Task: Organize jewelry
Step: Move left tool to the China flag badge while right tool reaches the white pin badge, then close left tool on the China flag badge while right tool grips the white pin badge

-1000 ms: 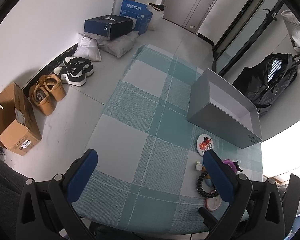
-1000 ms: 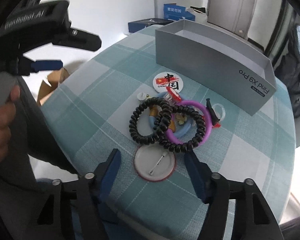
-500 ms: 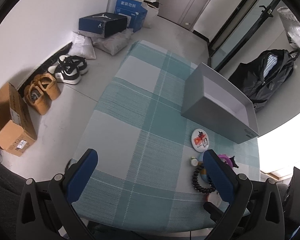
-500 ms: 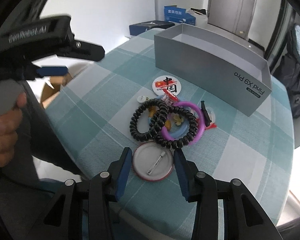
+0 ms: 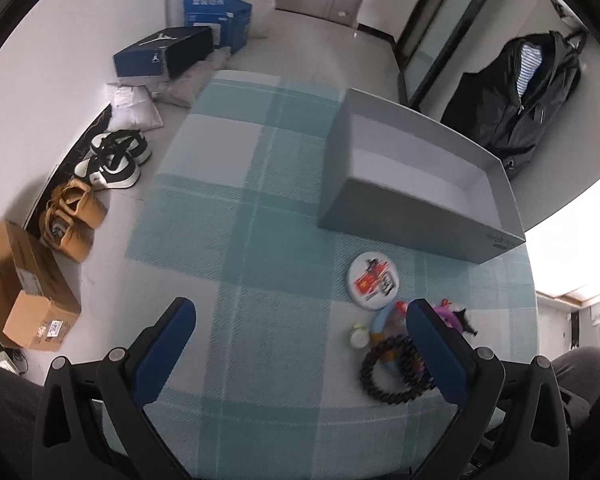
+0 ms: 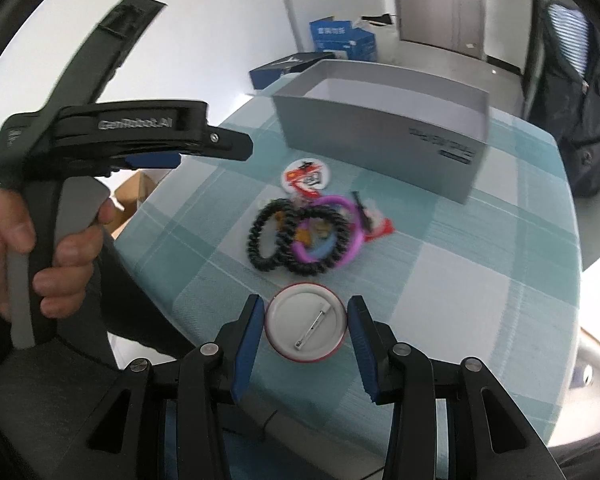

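A round white pin badge (image 6: pixel 306 322) lies face down, its pin showing. My right gripper (image 6: pixel 306 320) is shut on it, one blue pad on each side of its rim. Beyond it lies a pile of black coil hair ties (image 6: pixel 296 236), a purple ring (image 6: pixel 342 226) and small trinkets, also in the left wrist view (image 5: pixel 396 364). A second badge with a red print (image 6: pixel 306 174) (image 5: pixel 374 282) lies face up near the open grey box (image 6: pixel 384 152) (image 5: pixel 416 208). My left gripper (image 5: pixel 300 332) is open and empty above the checked tablecloth (image 5: pixel 236 240).
The left gripper's handle, held in a hand (image 6: pixel 60 248), shows at the left of the right wrist view. On the floor left of the table are shoes (image 5: pixel 114 160), cardboard boxes (image 5: pixel 28 292) and a blue shoe box (image 5: pixel 164 54). A black backpack (image 5: pixel 532 84) stands at the right.
My right gripper's jaws have narrowed from wide open onto the face-down badge. The left gripper has shifted, so the box and the pile sit more central in its view.
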{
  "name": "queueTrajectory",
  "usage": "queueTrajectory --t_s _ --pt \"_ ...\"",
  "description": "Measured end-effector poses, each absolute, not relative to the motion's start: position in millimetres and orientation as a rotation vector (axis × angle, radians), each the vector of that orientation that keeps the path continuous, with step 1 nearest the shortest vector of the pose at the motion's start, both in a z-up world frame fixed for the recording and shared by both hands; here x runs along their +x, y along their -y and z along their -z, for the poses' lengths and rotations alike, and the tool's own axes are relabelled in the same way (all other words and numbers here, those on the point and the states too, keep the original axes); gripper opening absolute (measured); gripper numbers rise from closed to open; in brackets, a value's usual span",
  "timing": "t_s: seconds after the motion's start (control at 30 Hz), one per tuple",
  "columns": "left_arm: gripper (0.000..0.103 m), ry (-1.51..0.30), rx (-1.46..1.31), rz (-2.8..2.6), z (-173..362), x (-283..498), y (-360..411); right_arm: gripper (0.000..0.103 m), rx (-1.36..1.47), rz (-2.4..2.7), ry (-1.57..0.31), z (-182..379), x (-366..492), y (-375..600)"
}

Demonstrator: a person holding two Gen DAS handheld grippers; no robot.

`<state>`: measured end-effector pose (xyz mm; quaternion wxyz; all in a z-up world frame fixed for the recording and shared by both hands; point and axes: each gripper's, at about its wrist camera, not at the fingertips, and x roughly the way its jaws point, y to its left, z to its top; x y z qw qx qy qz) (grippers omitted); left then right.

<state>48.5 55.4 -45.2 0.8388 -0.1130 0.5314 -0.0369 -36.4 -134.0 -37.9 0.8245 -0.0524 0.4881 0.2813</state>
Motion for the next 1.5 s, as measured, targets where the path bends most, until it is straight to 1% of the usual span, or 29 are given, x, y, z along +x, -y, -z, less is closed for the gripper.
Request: queueTrajectory --t_s 0.27,0.33,0.4,0.47,0.53,0.57,0.6,0.73,0.77,0.83,0.9,1.0,1.23,1.5 --pt "0.102 -1.261 -0.230 0.096 52.4 72.0 -34.5 0.042 -0.003 -0.561 -1.020 27.5 -34.4 168.5" --pt "0.101 -1.298 -0.216 0.070 56.4 77.1 -29.7 0.042 0.020 -0.557 -1.015 25.8 -33.7 175.8" --pt "0.096 -1.329 -0.171 0.033 60.2 81.7 -24.3 0.042 0.041 -0.553 -1.017 25.4 -31.5 180.2" --pt "0.095 -1.360 -0.126 0.003 65.9 84.8 -19.6 0.042 0.056 -0.549 -1.020 24.6 -28.1 180.5" --pt "0.090 -1.387 -0.092 -0.027 72.5 86.7 -16.6 0.042 0.071 -0.551 -1.021 24.0 -26.2 183.7" --pt "0.081 -1.401 -0.085 -0.032 75.4 87.2 -16.0 0.042 0.076 -0.551 -1.019 23.4 -26.7 183.5" --pt "0.076 -1.422 -0.078 -0.040 79.7 87.0 -16.2 0.042 0.083 -0.553 -1.015 22.0 -27.0 185.8" --pt "0.072 -1.423 -0.049 -0.041 78.4 85.5 -16.2 0.042 0.104 -0.560 -1.007 21.4 -25.1 191.5" --pt "0.069 -1.425 -0.047 -0.035 77.7 84.5 -17.5 0.042 0.109 -0.562 -1.005 21.1 -25.0 192.8" --pt "0.061 -1.424 -0.040 -0.027 76.6 85.5 -19.7 0.042 0.116 -0.564 -1.000 20.6 -25.2 195.5" --pt "0.048 -1.422 -0.029 -0.015 74.7 84.0 -21.5 0.042 0.126 -0.567 -0.997 19.5 -25.6 198.0" --pt "0.038 -1.419 -0.023 -0.004 72.5 81.7 -21.7 0.042 0.136 -0.568 -0.994 18.5 -24.9 201.1" --pt "0.038 -1.408 -0.014 0.034 73.8 80.8 -28.3 0.042 0.150 -0.565 -0.985 17.0 -25.4 204.2" --pt "0.038 -1.389 -0.089 0.056 60.9 74.1 -35.0 0.042 0.168 -0.563 -0.970 15.2 -23.4 204.6"
